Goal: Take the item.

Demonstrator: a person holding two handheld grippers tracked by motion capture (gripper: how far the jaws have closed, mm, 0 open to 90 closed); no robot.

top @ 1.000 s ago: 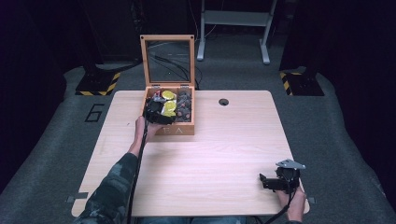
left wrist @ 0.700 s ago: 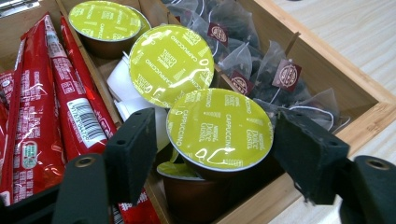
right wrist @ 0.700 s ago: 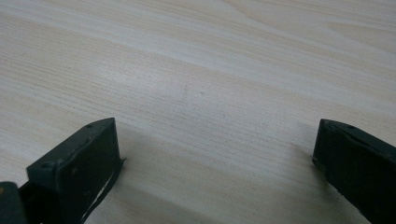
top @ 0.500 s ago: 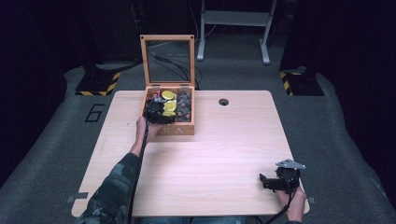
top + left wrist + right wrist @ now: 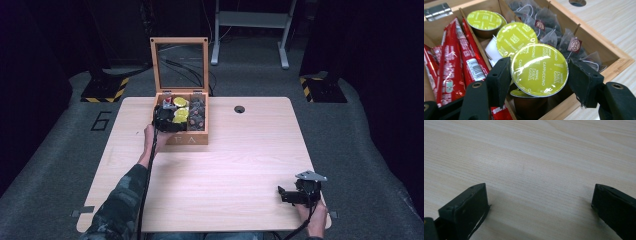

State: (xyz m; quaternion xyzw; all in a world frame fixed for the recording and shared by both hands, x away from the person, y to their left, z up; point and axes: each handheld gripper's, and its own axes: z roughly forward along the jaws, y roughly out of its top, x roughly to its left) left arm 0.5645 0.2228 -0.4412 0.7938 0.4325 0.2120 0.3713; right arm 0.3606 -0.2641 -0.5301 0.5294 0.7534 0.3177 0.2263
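Capsule (image 5: 539,68), lime-lidded and marked cappuccino, sits squarely between the left gripper (image 5: 539,77)'s two black pads, one pad on each side of its round lid. The jaws have just been closing, and now they press on the rim from both sides, so the left claw has it gripped. It is tilted, lid facing up toward the camera, dark body pointing down into the wooden box (image 5: 202,134)'s middle compartment. From this claw, two more capsules lie just beyond it, red sachets (image 5: 454,62) fill the compartment to the left, and grey tea bags (image 5: 554,32) the one to the right. Being round, the capsule has no long axis across the grip; its axis runs lid to base, and I judge the coming move to be a straight lift along that line, clear of the divider walls.

The right gripper (image 5: 289,196) is well apart at the near right edge, jaws spread wide with nothing between them, resting over bare wood (image 5: 529,165). The left hand is plainly the nearer one.

The surface is a pale wooden table (image 5: 240,165) with a cable hole (image 5: 239,109); the box's glass lid (image 5: 180,65) stands upright. Grey carpet and dark surroundings lie beyond.
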